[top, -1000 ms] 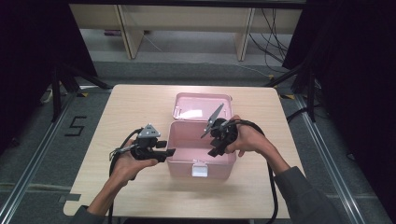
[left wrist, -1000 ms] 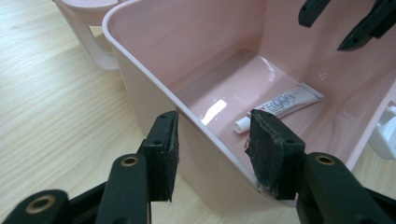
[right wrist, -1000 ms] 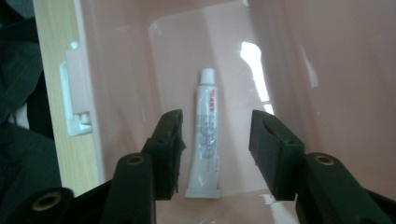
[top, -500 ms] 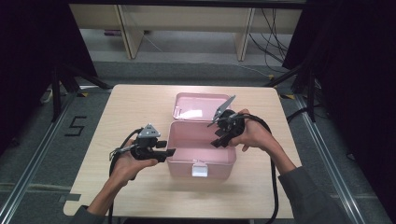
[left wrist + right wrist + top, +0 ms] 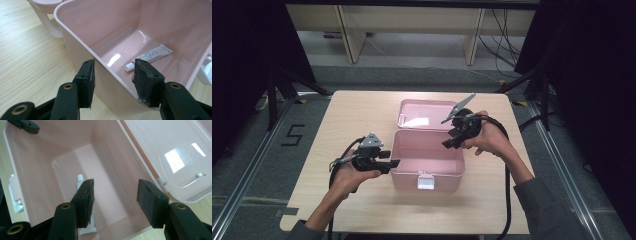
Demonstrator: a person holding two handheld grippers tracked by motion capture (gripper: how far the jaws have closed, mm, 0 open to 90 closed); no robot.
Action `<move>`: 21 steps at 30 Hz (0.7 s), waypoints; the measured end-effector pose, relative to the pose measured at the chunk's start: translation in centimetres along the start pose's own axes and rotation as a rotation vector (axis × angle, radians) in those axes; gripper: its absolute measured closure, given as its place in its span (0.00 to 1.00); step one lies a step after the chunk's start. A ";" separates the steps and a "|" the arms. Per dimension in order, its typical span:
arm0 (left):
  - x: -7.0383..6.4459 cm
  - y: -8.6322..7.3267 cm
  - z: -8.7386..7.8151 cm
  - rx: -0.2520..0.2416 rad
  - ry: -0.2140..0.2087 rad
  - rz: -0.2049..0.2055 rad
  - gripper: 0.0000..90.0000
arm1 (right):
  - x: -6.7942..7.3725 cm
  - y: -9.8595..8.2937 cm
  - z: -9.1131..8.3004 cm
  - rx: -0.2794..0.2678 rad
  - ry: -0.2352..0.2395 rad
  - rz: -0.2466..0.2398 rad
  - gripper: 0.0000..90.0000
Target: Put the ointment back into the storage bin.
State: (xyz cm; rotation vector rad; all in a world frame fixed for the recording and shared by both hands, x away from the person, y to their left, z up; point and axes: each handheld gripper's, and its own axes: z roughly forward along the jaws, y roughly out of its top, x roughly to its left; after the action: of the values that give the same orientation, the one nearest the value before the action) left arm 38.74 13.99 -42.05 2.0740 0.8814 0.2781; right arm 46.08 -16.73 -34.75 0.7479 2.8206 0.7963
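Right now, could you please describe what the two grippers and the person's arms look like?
Both the left gripper and the right gripper are black, with two flat jaws, brass-coloured rivets, a grey three-cornered plate on top and a trailing black cable. The person wears grey sleeves.

Count at the table: five kinds of item.

One pink box (image 5: 427, 162) with one opened lid (image 5: 424, 114) and one white latch (image 5: 426, 182); one tube (image 5: 149, 56) lies inside the box. Two grippers: one left gripper (image 5: 393, 163) and one right gripper (image 5: 448, 144), each with two black jaws, each held in one hand. One wooden table (image 5: 337, 130) carries the lot.
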 end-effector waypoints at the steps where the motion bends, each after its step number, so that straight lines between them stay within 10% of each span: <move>1: 0.0 0.0 0.0 0.000 0.000 0.000 0.57 | 0.0 0.0 0.0 0.000 0.000 0.000 0.54; 21: 0.5 0.1 0.0 -0.007 0.004 -0.034 0.50 | -4.6 -1.4 -0.5 -0.135 -0.112 0.221 0.51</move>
State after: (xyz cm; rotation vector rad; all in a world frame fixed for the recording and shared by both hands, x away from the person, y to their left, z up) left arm 39.20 14.26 -42.02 2.0502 0.9159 0.2664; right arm 49.37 -20.30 -35.12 1.0583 2.5856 0.9342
